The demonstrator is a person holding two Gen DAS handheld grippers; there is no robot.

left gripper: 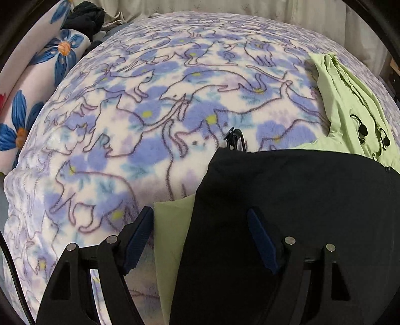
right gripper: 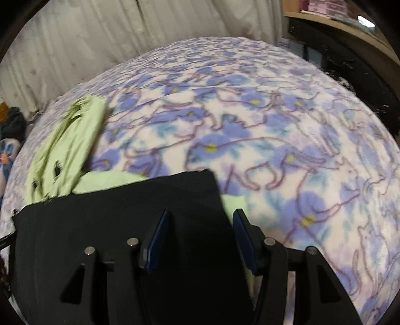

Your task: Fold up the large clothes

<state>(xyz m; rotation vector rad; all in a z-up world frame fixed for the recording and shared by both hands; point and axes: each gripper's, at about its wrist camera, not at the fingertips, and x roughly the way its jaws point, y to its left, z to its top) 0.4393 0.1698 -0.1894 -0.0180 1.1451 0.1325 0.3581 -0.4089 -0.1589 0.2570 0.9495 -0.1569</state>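
Observation:
A large jacket lies on the bed, black outside (left gripper: 287, 200) and light green inside, with its green hood (left gripper: 350, 105) and black toggles spread toward the far right. In the right wrist view the black panel (right gripper: 112, 225) fills the lower left and the green hood (right gripper: 67, 142) lies at left. My left gripper (left gripper: 200, 235) is open, its fingers straddling the black panel's left edge and a green strip (left gripper: 172, 237). My right gripper (right gripper: 200, 237) is open, its fingers astride the black panel's right edge.
A fleece blanket (left gripper: 150, 112) with purple cats and blue flowers covers the bed. A floral pillow (left gripper: 37, 82) and dark clothes (left gripper: 87, 17) lie at the far left. A cream curtain (right gripper: 100, 32) hangs behind; a shelf (right gripper: 337, 22) stands at right.

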